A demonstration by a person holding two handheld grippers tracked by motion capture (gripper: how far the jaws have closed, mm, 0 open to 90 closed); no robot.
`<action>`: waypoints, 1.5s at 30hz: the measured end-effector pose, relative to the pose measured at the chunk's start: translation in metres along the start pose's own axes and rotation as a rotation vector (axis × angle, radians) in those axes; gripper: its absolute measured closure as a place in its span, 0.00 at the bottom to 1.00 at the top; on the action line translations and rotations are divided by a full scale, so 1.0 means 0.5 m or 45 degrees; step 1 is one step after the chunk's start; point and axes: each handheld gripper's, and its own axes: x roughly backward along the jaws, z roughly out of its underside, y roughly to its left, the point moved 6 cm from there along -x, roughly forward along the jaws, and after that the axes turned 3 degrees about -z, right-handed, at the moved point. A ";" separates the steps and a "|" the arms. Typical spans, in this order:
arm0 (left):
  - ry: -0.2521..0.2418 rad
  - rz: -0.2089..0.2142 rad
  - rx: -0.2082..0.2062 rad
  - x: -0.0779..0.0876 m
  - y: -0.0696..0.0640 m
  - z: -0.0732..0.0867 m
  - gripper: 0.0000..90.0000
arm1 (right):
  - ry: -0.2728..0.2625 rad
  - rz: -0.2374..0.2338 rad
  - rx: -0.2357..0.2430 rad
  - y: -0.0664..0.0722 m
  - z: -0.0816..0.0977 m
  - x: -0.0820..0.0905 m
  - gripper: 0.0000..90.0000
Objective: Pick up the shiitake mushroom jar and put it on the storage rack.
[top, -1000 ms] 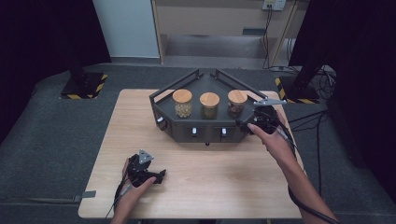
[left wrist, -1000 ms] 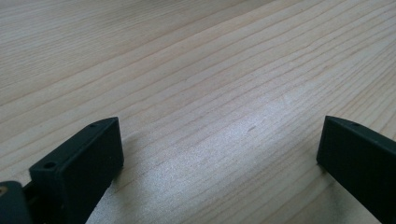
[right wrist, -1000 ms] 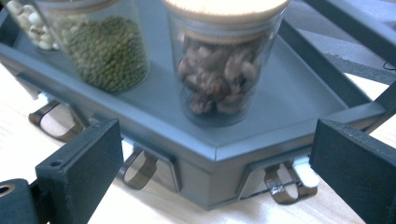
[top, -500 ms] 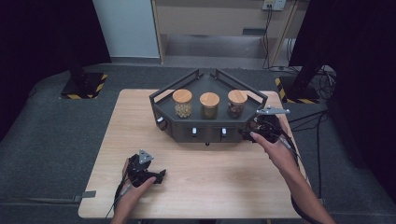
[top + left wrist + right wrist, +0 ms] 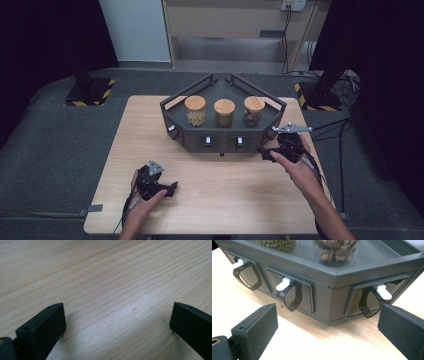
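A dark grey angular rack (image 5: 172, 112) stands on the far half of the wooden table (image 5: 240, 200). On it are three wooden-lidded jars: pale beans (image 5: 195, 111), green beans (image 5: 224, 113) and brown nuts (image 5: 253, 111). Its front faces carry clear scoops with white levers (image 5: 283, 283). My right gripper (image 5: 265, 150) is open beside the rack's front right corner. In the right gripper view its gripper (image 5: 327, 325) faces that corner, with one lever (image 5: 383, 291) just beyond the right jaw. My left gripper (image 5: 171, 189) rests near the front left; in its own view the gripper (image 5: 117, 322) is open over bare wood.
Black cables trail off the table's right side toward a stand base (image 5: 320, 95). Another yellow-striped base (image 5: 90, 92) sits on the grey floor at the far left. Bare wood (image 5: 225, 175) lies between the two grippers.
My right gripper has come down from the rack's right end toward the near side and now sits low at the front right corner. The left gripper has not moved.
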 end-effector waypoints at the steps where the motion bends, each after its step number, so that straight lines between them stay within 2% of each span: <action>1: 0.000 0.000 0.000 0.000 0.000 0.000 0.00 | -0.002 0.000 0.000 0.001 0.004 0.000 0.03; 12: 0.000 0.000 0.000 0.000 0.000 0.000 0.00 | 0.014 -0.004 0.014 0.008 0.030 -0.001 0.04; 23: 0.000 -0.001 0.001 0.000 0.000 0.000 0.00 | 0.035 -0.020 0.001 0.011 0.069 0.000 0.04; 30: 0.000 -0.001 0.001 0.000 0.000 0.000 0.00 | 0.054 -0.027 0.018 0.022 0.088 -0.003 0.04; 45: 0.000 -0.002 0.002 0.000 -0.001 0.000 0.00 | 0.074 -0.068 -0.002 0.040 0.132 -0.006 0.04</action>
